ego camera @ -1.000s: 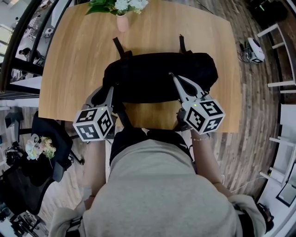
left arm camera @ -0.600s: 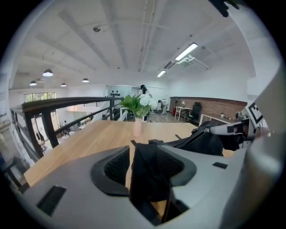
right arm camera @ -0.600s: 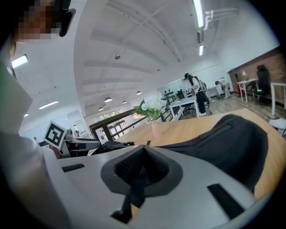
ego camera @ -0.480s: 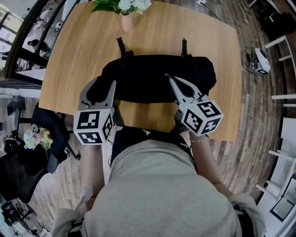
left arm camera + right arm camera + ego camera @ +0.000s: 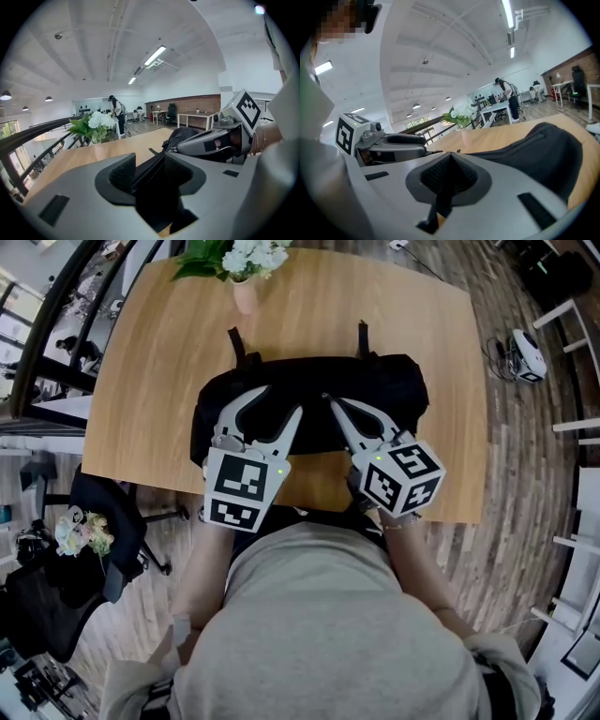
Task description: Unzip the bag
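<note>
**Bag lying mid-tabletop**

I am holding the left gripper over the bag's left half; its jaws have just been opening, nothing pinched. The right gripper is pointing at the bag's middle, jaws together.

The head view looks steeply down from overhead onto the desk, left claw and right claw. Each claw view sits close behind its own jaws, facing nearly level across the desk; both share the black bag, the flowers and the other claw.
</note>
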A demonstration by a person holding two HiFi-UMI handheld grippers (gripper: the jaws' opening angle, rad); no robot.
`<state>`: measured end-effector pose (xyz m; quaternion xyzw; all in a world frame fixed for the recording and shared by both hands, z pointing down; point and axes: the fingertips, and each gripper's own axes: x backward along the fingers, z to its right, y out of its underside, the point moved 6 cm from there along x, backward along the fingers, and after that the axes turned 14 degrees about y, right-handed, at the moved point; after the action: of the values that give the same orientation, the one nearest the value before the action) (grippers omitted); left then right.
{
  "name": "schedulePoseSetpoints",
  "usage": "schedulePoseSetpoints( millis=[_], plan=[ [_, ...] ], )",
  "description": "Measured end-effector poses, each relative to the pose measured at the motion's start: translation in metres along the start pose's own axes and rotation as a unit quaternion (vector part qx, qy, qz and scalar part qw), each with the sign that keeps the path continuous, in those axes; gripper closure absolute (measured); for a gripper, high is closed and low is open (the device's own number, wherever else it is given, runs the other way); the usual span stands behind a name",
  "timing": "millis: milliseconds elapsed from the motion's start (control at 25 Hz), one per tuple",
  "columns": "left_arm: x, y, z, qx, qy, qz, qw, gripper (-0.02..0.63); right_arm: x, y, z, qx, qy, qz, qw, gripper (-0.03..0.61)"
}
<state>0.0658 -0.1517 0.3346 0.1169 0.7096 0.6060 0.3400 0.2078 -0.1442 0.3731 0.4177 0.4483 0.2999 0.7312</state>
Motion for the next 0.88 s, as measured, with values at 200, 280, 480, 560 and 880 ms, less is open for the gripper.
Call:
schedulePoseSetpoints(
  millis=[200,280,480,560,880],
  plan=[
    [-0.019,0.0,0.009,-0.045,0.052,-0.037,0.9969,0.423,0.002,-0.002,0.0,-0.004,0.0,0.002,1.0,0.569],
    [-0.027,0.002,0.014,-0.068,0.069,-0.057,0.9937,0.423,0.002,-0.003,-0.001,-0.004,0.002,0.003,1.0,0.569],
    [-0.044,0.009,0.02,-0.105,0.098,-0.089,0.9856,0.423,0.004,-0.003,-0.002,-0.005,0.005,0.007,1.0,0.57],
    [-0.047,0.012,0.019,-0.109,0.096,-0.094,0.9849,0.425,0.005,-0.003,-0.002,-0.004,0.007,0.007,1.0,0.571],
    [-0.05,0.018,0.017,-0.11,0.086,-0.109,0.9842,0.562,0.005,-0.001,-0.005,0.003,0.01,0.002,1.0,0.571]
  ],
)
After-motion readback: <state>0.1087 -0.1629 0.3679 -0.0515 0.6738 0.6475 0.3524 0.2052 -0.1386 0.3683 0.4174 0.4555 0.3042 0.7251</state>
